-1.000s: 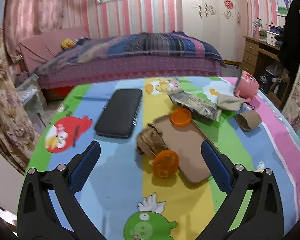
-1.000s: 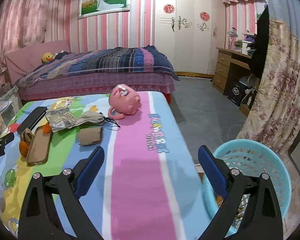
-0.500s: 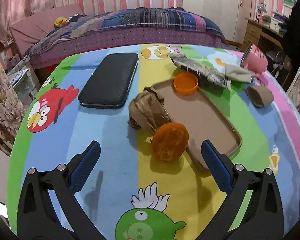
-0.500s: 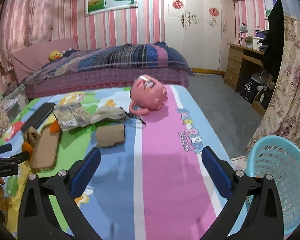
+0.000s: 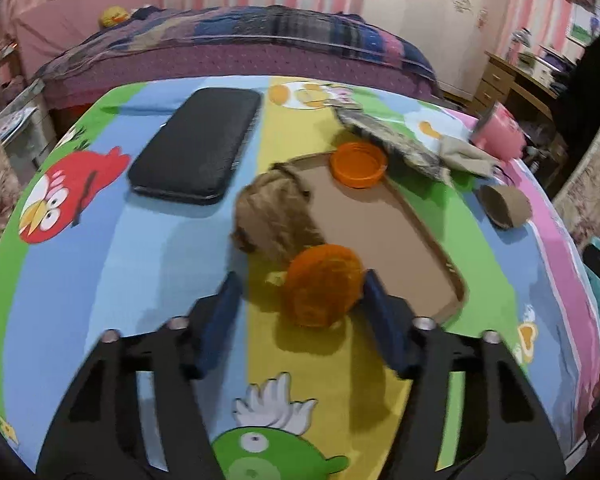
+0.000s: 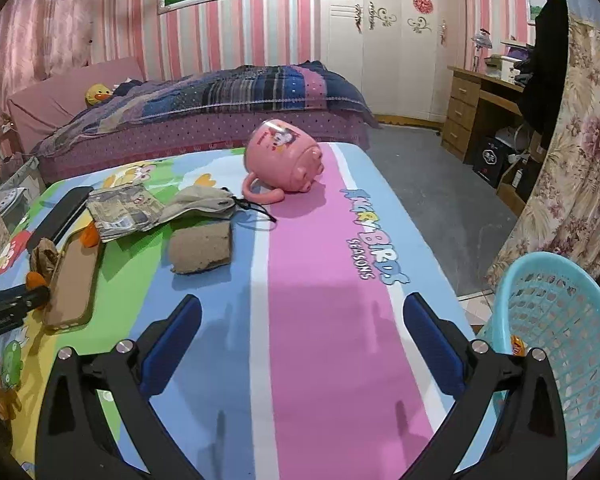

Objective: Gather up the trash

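The jaws of the left gripper (image 5: 300, 292) have just been closing around an orange lid (image 5: 322, 285) standing on edge against the brown tray (image 5: 380, 236); the right pad touches it, the left shows a gap. The right gripper (image 6: 300, 340) holds its jaws wide over bare pink worktop (image 6: 320, 300), near the edge beside the blue basket (image 6: 572, 344).

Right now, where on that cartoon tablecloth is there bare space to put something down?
The pink stripe between the pink mug and the open right gripper is bare. So is the blue band below the black case. It is crowded around the brown tray, where the left gripper has been closing around an orange piece.
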A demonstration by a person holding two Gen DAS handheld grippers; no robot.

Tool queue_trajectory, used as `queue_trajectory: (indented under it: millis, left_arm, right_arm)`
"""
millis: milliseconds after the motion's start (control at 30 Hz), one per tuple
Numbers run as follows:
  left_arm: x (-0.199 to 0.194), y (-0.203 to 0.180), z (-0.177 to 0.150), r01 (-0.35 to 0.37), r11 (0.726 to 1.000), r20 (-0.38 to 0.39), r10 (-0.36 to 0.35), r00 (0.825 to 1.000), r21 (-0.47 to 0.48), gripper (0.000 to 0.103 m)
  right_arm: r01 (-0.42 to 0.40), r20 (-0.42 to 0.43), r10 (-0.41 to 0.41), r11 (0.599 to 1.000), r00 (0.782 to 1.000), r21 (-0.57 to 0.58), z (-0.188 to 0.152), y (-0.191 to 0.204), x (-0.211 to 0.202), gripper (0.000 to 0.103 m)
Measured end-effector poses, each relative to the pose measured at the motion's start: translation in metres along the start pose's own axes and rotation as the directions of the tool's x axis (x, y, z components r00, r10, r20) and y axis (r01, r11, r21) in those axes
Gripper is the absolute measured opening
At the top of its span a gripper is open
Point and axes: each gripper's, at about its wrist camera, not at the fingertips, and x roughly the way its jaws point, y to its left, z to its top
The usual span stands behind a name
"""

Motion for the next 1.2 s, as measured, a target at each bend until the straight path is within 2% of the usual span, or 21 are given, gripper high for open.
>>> queue_trajectory:
  millis: [33, 233, 333, 467, 633, 800, 1000, 1133, 1200]
  left_arm:
    - [0.0, -0.003, 0.0, 0.007, 1.0, 0.0, -0.007, 1.0, 0.013, 0.041]
    - [-0.012, -0.014, 0.001, -0.005, 0.998, 0.009, 0.005, 1.0, 0.059, 0.03]
    - [-0.022, -0.015, 0.006, -0.032, 0.998, 0.015, 0.031, 0.999, 0.049, 0.03]
    - [-0.04, -0.017, 0.012, -0.04, 0.998, 0.062, 0.036, 0.997, 0.052, 0.03]
    - [-0.046, -0.012, 0.018, -0.083, 0.996, 0.085, 0.079, 0.993, 0.044, 0.03]
    - [-0.044, 0.002, 0.025, -0.046, 0.999, 0.077, 0.047, 0.996, -0.02, 0.03]
    - [-0.032, 0.015, 0.03, -0.086, 0.996, 0.063, 0.088, 0.994, -0.03, 0.03]
    - [-0.024, 0.024, 0.033, -0.167, 0.986, 0.063, 0.167, 0.984, -0.009, 0.03]
    - [-0.024, 0.028, 0.035, -0.169, 0.986, 0.067, 0.169, 0.983, -0.008, 0.03]
  right_arm:
    - [-0.007, 0.004, 0.007, 1.0, 1.0, -0.003, 0.0, 0.001, 0.0, 0.099]
    - [-0.052, 0.013, 0.053, 0.998, 0.999, -0.043, -0.002, 0.013, 0.0, 0.099]
    - [-0.052, 0.011, 0.053, 0.996, 0.999, -0.077, -0.003, 0.022, 0.002, 0.099]
    - [-0.066, 0.011, 0.067, 0.994, 0.998, -0.089, -0.005, 0.027, 0.003, 0.098]
    - [-0.077, -0.029, 0.075, 0.994, 0.997, -0.081, -0.006, 0.028, 0.015, 0.098]
    - [-0.102, -0.06, 0.096, 0.99, 0.994, -0.099, 0.002, 0.04, 0.028, 0.096]
    - [-0.155, -0.09, 0.148, 0.986, 0.985, -0.067, 0.029, 0.057, 0.061, 0.091]
    - [-0.144, -0.129, 0.131, 0.985, 0.983, -0.098, 0.04, 0.072, 0.085, 0.088]
    - [-0.133, -0.153, 0.114, 0.984, 0.982, -0.122, 0.042, 0.078, 0.096, 0.082]
